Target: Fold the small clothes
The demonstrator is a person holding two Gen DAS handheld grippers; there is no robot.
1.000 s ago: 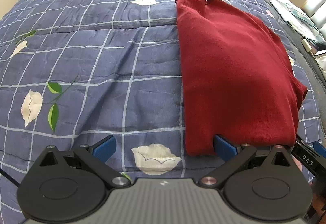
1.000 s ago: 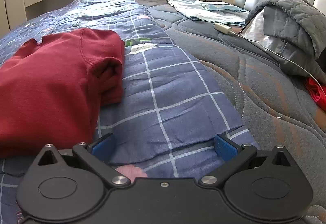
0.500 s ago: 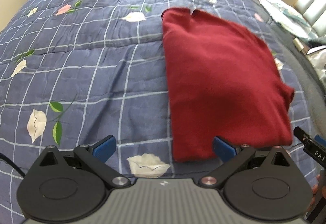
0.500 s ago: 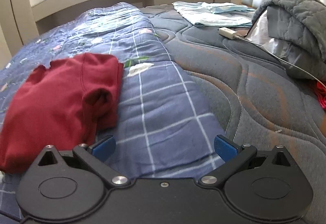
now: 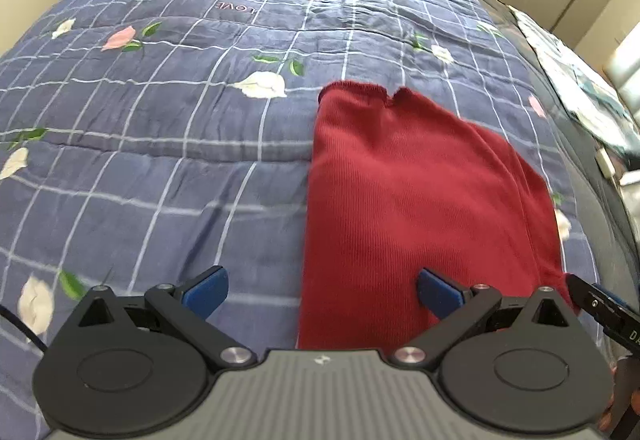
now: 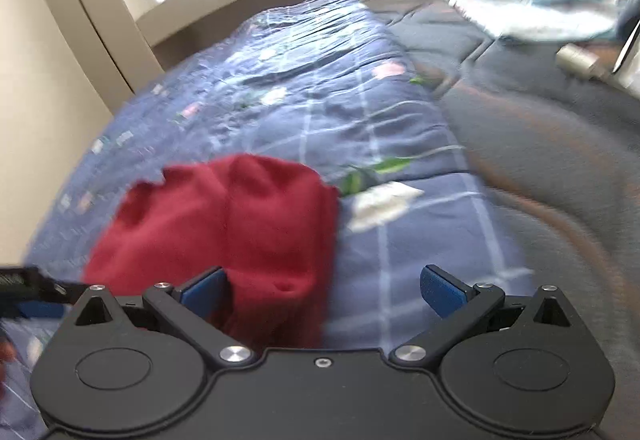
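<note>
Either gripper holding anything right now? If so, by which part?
Nothing held. Left gripper and right gripper are both open, above the folded dark red knit garment on the blue floral quilt.

One folded red garment (image 5: 420,208), one floral quilt (image 5: 180,120), two grippers.

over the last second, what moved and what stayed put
Both grippers pulled up and back from the red garment: it looks smaller and farther off in each wrist view. The left gripper and the right gripper kept their jaws wide open, holding nothing; nothing was grasped or released. The right view is now motion-blurred. The garment stayed folded in the same place on the blue floral quilt.
</note>
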